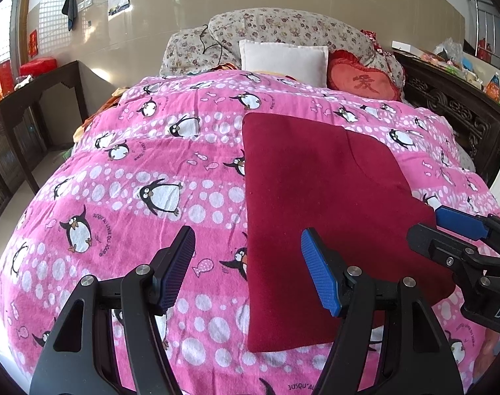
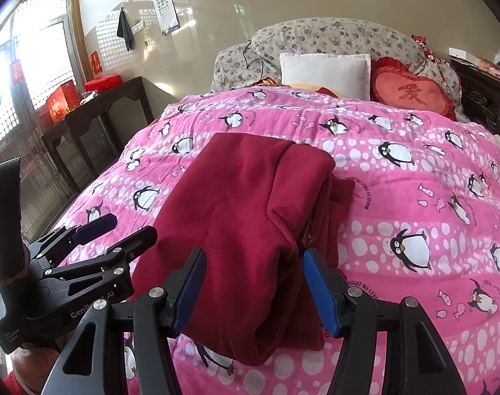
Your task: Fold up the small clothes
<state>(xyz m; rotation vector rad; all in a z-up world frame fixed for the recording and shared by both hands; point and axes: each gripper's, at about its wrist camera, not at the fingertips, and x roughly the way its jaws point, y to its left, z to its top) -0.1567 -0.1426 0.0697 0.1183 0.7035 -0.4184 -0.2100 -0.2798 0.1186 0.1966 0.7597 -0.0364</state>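
My left claw [image 1: 246, 270] hangs spread over the pink penguin quilt [image 1: 134, 171], empty; my right claw [image 2: 254, 291] stands spread too, astride the folded dark-red garment [image 2: 250, 204] lying mid-bed, its near edge toward the foot.

Folded garment [image 1: 329, 217] lies on quilt [image 1: 151, 171], toward its right half. Behind quilt: pillow [image 1: 283, 59], heart cushion [image 1: 365, 82] to its right. Side table [image 1: 36, 98] left of bed. Both grippers near garment's near end, possibly above it.
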